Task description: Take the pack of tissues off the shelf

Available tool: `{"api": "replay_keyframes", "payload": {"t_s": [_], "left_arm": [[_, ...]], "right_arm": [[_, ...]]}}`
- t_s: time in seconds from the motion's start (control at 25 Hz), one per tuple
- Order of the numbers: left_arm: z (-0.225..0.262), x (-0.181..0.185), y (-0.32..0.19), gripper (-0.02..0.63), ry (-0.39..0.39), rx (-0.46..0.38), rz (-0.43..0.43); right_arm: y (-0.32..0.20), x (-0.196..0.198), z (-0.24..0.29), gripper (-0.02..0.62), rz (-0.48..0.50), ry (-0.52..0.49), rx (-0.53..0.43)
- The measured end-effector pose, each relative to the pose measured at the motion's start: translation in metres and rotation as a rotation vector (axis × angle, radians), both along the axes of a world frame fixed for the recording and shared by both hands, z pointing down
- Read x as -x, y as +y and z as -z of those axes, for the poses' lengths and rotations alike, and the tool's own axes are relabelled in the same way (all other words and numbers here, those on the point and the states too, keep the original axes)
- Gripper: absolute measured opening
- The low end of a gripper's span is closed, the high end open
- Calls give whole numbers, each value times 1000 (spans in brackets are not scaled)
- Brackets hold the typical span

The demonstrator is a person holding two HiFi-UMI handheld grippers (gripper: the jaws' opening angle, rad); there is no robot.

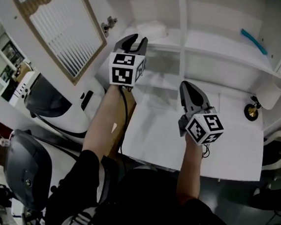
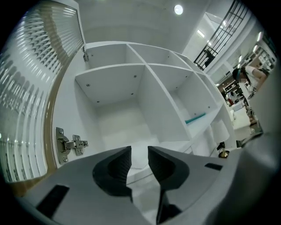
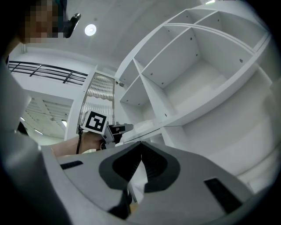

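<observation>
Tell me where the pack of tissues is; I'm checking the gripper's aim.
In the head view, the pack of tissues lies in the left compartment of the shelf, beyond the open jaws of the left gripper.

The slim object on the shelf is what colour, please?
The object is teal, clearest in head view.

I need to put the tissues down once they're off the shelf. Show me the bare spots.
Widest bare patch: the tabletop, between the right gripper and the small black-and-gold object, out to the front edge. Crowded: the left shelf bay, where the left gripper hangs by the pack of tissues.
</observation>
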State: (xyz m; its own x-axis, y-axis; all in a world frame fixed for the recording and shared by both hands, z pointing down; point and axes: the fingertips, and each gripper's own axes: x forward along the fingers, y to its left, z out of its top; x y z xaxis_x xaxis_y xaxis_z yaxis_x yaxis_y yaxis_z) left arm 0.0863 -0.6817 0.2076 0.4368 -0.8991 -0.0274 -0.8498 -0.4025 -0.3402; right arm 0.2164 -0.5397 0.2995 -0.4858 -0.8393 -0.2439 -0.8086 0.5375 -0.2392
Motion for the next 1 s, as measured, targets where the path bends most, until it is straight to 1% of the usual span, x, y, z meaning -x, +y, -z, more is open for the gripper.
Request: {"api": "replay_keyframes", "payload": {"t_s": [0.08,0.2,0.28,0.36,0.44,0.52,0.68,0.8,0.88,1.0], "left_arm": [[-1,1,-9,117,-1,31,23],[-4,0,-23,118,32,97,42],[-7,1,-31,117,49,116,57],[-11,4,-33,115,59,112,65],[-13,5,-34,108,46,104,71],[-14,3,-35,92,27,96,80],[-11,1,-32,34,32,80,76],[-10,2,-25,23,35,61,65],[-8,5,-15,20,52,47,58],[5,10,9,20,104,7,34]], "right_arm": [[-1,-5,0,20,-9,-3,1],[-4,-16,0,19,-32,-12,0],[-3,-21,-2,20,-45,-16,3],[-1,-24,-6,19,-52,-21,11],[-1,-27,-7,20,-58,-23,16],[-2,-30,-6,19,-62,-21,16],[-2,-31,-7,20,-64,-14,16],[-1,-29,-7,19,-61,-8,17],[0,-27,-8,20,-57,-3,20],[2,-25,-10,19,-53,4,27]]}}
